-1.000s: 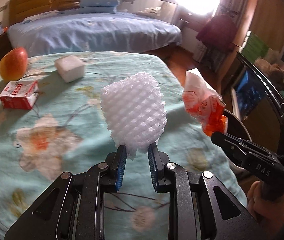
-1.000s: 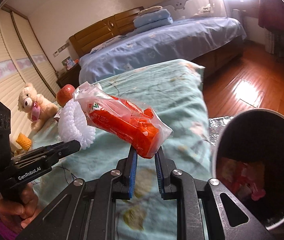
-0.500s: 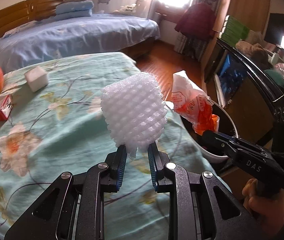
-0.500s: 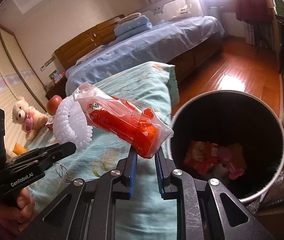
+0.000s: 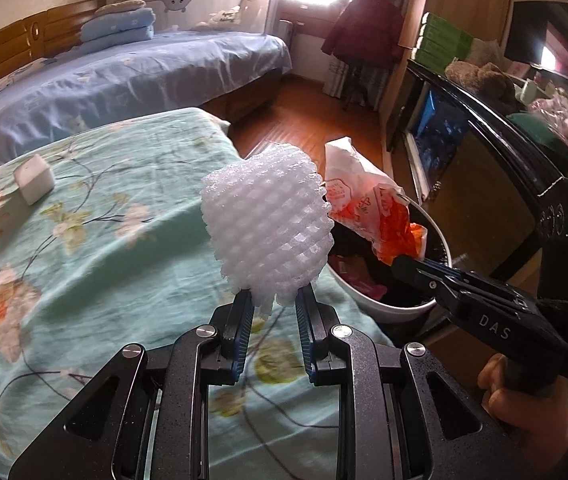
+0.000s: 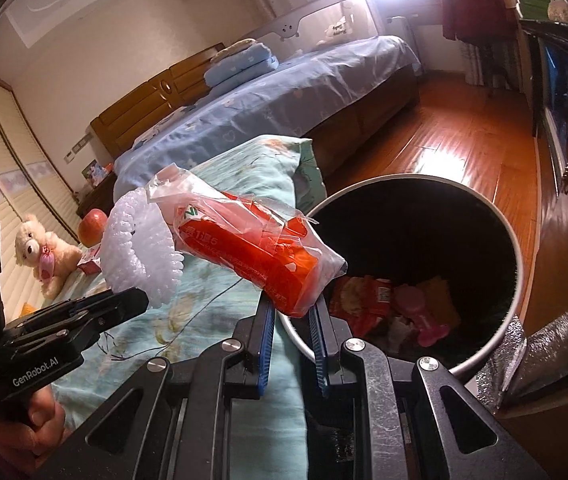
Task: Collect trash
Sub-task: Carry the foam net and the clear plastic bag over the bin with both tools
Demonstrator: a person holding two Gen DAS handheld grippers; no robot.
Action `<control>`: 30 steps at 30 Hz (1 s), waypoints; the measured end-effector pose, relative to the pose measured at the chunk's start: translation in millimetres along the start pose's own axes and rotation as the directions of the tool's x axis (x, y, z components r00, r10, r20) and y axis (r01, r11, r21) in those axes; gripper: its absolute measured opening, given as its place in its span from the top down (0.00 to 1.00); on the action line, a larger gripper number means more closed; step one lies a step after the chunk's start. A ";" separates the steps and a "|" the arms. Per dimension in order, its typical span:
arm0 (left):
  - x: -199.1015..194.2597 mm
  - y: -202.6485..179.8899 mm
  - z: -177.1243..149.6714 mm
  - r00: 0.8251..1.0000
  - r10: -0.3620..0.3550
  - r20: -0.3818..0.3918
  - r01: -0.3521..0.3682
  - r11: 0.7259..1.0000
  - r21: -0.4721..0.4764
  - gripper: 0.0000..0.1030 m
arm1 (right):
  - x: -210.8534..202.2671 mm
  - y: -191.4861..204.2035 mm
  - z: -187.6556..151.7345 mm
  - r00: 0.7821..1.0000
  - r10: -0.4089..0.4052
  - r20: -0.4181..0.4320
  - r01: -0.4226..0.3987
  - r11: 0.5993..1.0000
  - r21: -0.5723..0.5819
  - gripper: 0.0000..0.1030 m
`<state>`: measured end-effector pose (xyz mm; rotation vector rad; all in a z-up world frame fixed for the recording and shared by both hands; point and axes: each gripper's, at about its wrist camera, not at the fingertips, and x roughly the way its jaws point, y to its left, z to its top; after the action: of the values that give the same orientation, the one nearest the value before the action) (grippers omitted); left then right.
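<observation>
A home bedroom: a bed (image 5: pixel 124 80) with blue sheets, wooden headboard (image 6: pixel 156 96) and folded blankets (image 6: pixel 240 62). A floral bedspread (image 5: pixel 84 240) covers the near bed, a teddy bear (image 6: pixel 44 252) sits by the wall, clothes (image 5: pixel 364 36) hang near the window, above a wood floor (image 6: pixel 464 128).

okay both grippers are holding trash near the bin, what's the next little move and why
Probably carry the right gripper a bit further forward and right until the orange wrapper hangs fully over the open trash bin, then open it. The wrapper's pinched end sits at the bin's near rim, its length reaching back over the bed. The left gripper, pinching the white foam net, can follow.
</observation>
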<state>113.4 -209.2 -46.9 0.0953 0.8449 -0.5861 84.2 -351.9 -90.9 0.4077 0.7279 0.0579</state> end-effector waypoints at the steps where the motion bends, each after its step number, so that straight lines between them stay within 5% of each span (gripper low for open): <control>1: 1.2 -2.7 0.5 1.000 -0.003 -0.002 0.003 1.000 0.004 0.81 | -1.1 -2.0 -0.5 1.000 -0.003 0.003 0.003 1.000 0.003 0.83; 30: 26.7 -44.2 12.7 0.998 -0.046 -0.033 0.048 0.996 0.071 0.81 | -13.7 -38.5 1.7 0.996 -0.081 0.026 0.079 0.995 0.062 0.83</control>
<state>112.6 -262.1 -51.3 0.1511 0.8584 -0.6610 71.6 -390.5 -95.7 0.4360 0.7182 -0.0453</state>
